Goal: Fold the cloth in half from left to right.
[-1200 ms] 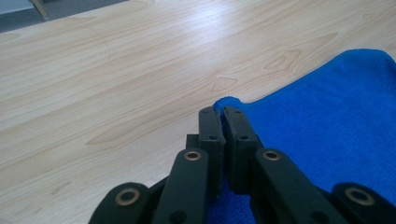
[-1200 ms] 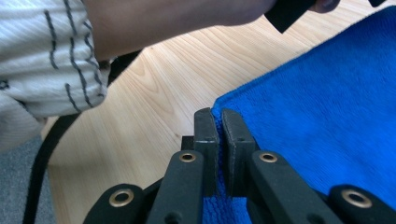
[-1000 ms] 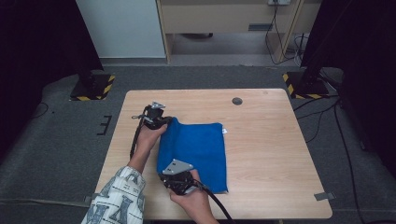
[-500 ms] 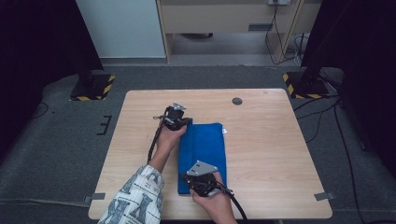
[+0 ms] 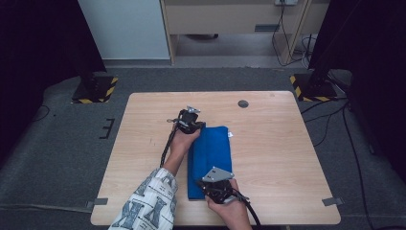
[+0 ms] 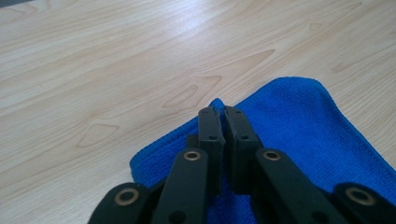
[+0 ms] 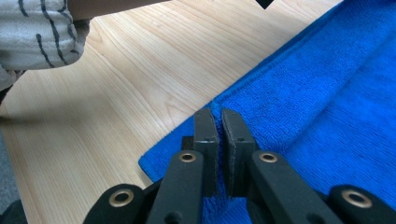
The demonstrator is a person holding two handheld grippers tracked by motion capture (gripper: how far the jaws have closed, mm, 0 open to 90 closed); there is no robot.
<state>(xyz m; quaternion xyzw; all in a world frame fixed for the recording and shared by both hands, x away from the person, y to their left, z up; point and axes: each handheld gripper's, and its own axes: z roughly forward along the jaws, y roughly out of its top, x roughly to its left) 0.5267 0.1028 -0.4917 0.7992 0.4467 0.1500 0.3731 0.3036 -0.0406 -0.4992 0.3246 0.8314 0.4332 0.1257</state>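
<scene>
A blue cloth [image 5: 213,151] lies folded into a narrow strip in the middle of the wooden table [image 5: 277,158]. My left gripper [image 5: 197,125] is at its far left corner, jaws shut with a ridge of the cloth [image 6: 299,121] pinched between the tips [image 6: 218,112]. My right gripper [image 5: 207,186], with a grey plate on top, is at the near left corner. Its jaws are shut too [image 7: 216,114], with the edge of the cloth [image 7: 327,84] between them. A patterned sleeve [image 7: 37,32] shows beyond it.
A small dark round disc [image 5: 243,103] sits in the tabletop near the far edge. A white tag [image 5: 230,134] sticks out at the cloth's far right corner. Bare wood lies left and right of the cloth. Black stands with striped bases [image 5: 95,88] flank the table on the floor.
Both hands have moved right, carrying the cloth's left edge with them. The cloth is now folded over and about half as wide.
</scene>
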